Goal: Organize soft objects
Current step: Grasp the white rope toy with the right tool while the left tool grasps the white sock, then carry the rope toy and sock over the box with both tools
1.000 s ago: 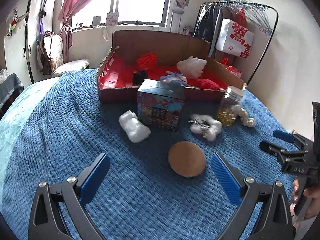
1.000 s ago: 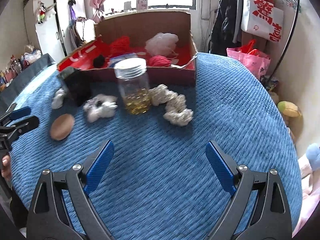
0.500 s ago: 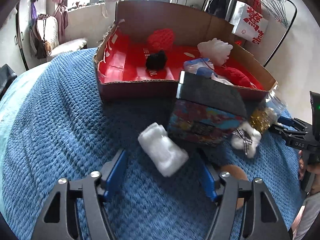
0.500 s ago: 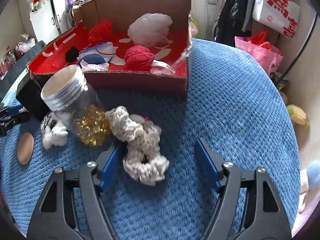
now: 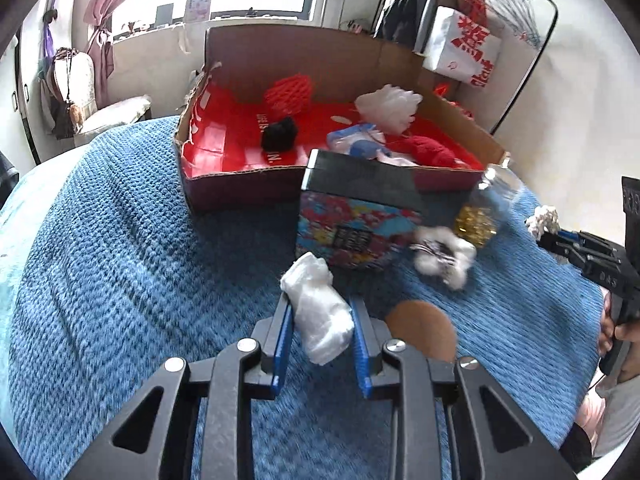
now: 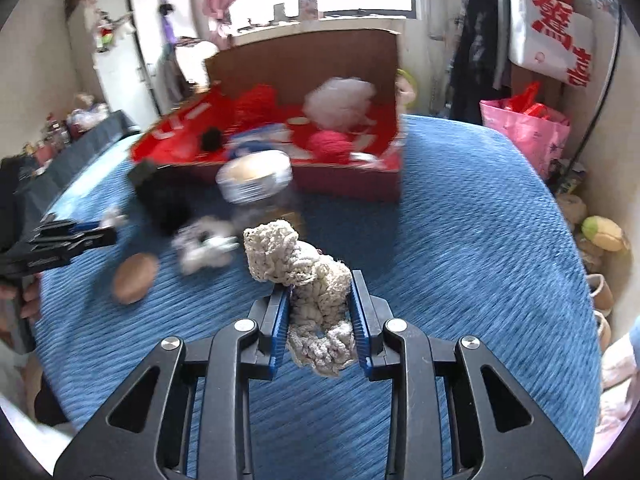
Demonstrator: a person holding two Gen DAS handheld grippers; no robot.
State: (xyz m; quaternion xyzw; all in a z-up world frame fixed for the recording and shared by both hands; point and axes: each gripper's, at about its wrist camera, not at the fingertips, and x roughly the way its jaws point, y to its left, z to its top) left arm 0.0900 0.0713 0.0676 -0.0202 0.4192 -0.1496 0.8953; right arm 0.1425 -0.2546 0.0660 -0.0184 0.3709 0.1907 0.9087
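My left gripper [image 5: 320,320] is shut on a white cotton pad [image 5: 318,312], held just above the blue knitted blanket [image 5: 120,264]. My right gripper [image 6: 320,308] is shut on a cream crocheted scrunchie [image 6: 308,276], lifted off the blanket [image 6: 460,240]. The red-lined cardboard box [image 5: 240,184] behind holds several soft things: a red mesh sponge [image 5: 289,92], a black pom-pom [image 5: 279,134], a white puff [image 5: 390,106] and red yarn [image 5: 430,152]. A white fluffy bow [image 5: 442,256] lies on the blanket.
A colourful box with a black lid [image 5: 356,220] and a glass jar of yellow beads [image 5: 486,208] stand in front of the cardboard box. A brown disc [image 5: 420,332] lies right of my left gripper. A clothes rack [image 5: 520,20] stands at the back right.
Both grippers have closed: the left on the white cotton pad, the right on the cream scrunchie. Both have lifted their objects off the blanket and drawn back a little.
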